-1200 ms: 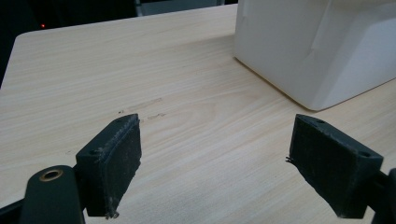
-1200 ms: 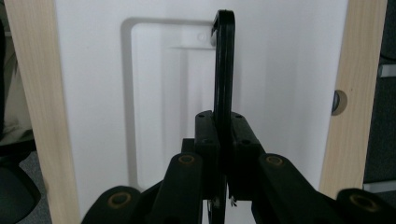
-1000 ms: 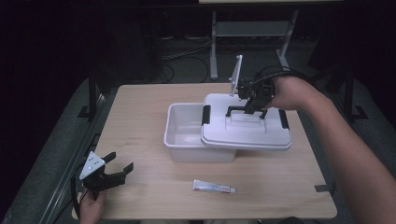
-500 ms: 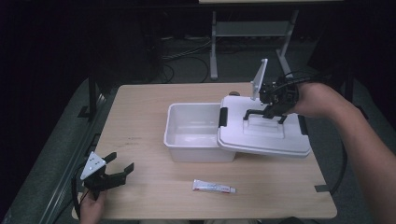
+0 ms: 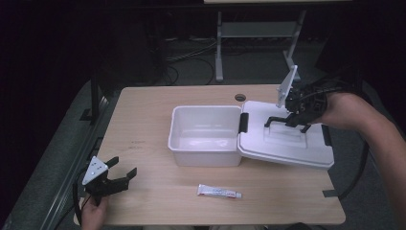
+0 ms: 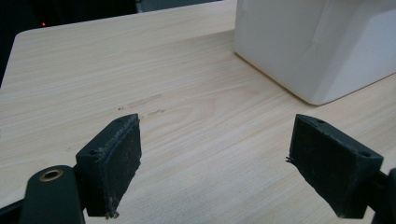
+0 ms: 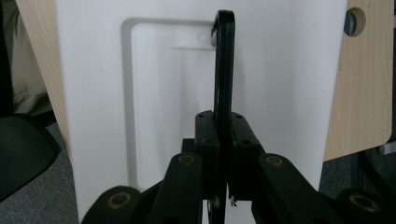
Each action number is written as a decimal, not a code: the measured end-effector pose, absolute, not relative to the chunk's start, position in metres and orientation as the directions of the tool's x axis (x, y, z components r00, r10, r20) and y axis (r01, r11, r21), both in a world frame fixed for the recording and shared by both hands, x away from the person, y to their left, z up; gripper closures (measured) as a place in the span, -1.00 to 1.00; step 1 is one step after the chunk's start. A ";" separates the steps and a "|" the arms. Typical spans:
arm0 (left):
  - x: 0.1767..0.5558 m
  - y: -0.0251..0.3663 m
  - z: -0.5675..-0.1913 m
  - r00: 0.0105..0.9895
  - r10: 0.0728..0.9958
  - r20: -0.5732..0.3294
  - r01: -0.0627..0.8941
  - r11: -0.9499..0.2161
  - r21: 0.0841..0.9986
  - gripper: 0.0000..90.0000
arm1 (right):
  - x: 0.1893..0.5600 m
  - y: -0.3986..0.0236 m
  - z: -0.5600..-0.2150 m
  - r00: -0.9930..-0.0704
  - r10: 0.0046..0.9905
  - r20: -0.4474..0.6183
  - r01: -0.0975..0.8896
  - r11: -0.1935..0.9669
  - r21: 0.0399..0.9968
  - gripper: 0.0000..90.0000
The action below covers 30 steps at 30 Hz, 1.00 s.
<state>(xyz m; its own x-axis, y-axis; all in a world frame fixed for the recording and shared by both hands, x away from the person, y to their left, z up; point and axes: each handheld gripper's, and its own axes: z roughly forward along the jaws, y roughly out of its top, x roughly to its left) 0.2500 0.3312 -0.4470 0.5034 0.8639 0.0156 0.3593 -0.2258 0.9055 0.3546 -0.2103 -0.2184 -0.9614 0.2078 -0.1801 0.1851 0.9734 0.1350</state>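
A white open bin [image 5: 206,135] stands mid-table. Its white lid [image 5: 287,142] hangs to the right of it, left edge against the bin's right rim, tilted a little. My right gripper [image 5: 293,119] is shut on the lid's black handle [image 7: 223,60]; the pads [image 7: 207,135] squeeze the thin handle from both sides above the lid's recess [image 7: 163,93]. My left gripper [image 5: 115,175] rests open near the table's front left corner, nothing between its pads [image 6: 116,158]. The bin's corner [image 6: 317,46] lies ahead of it.
A small white tube [image 5: 219,192] lies near the front edge, below the bin. The wooden table [image 5: 143,115] has a cable hole [image 5: 240,97] behind the bin. A metal stand [image 5: 258,33] and cables are on the floor beyond.
The right gripper has carried the lid by its handle to the right, off the bin's top, so the bin's inside is uncovered. The left gripper has stayed put.
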 end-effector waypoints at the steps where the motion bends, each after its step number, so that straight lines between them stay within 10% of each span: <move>1: 0.250 0.331 -0.447 0.503 0.864 0.015 0.360 -0.225 0.905 -0.64 | 0.354 -0.212 -0.219 -0.961 0.212 -0.180 0.189 0.973 0.136 0.87; 30: 0.249 0.331 -0.446 0.501 0.865 0.019 0.355 -0.225 0.907 -0.64 | 0.344 -0.253 -0.258 -0.955 0.269 -0.128 0.253 0.959 0.127 0.87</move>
<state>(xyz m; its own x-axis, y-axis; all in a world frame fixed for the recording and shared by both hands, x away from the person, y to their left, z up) 0.2495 0.3310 -0.4465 0.5008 0.8654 0.0190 0.3552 -0.2254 0.9072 0.3442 -0.2527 -0.2584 -0.9546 0.2689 -0.1279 0.2532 0.9591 0.1269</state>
